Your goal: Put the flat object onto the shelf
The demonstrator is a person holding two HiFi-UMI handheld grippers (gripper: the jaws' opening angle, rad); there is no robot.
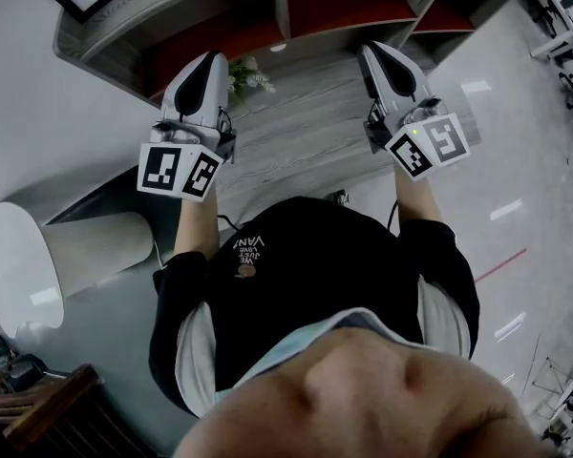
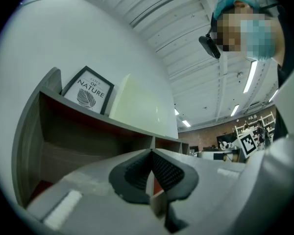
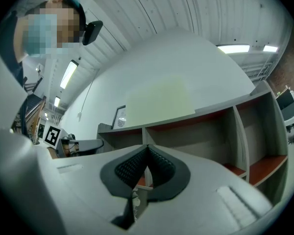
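Left tongs (image 2: pixel 150 174) and right tongs (image 3: pixel 146 169) both pressed together on nothing, facing shelf (image 2: pixel 118 123); framed picture (image 2: pixel 88 93) stands on top, so placing looks done.

"of nature" on the framed leaf print (image 2: pixel 88 96) atop the grey shelf (image 2: pixel 34 126)

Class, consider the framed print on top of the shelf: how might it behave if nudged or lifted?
The framed print stands on its narrow lower edge atop the shelf, so a nudge would probably tip it. Its straight dark frame suggests it is stiff, not floppy. It looks thin, so it is likely light for its size.
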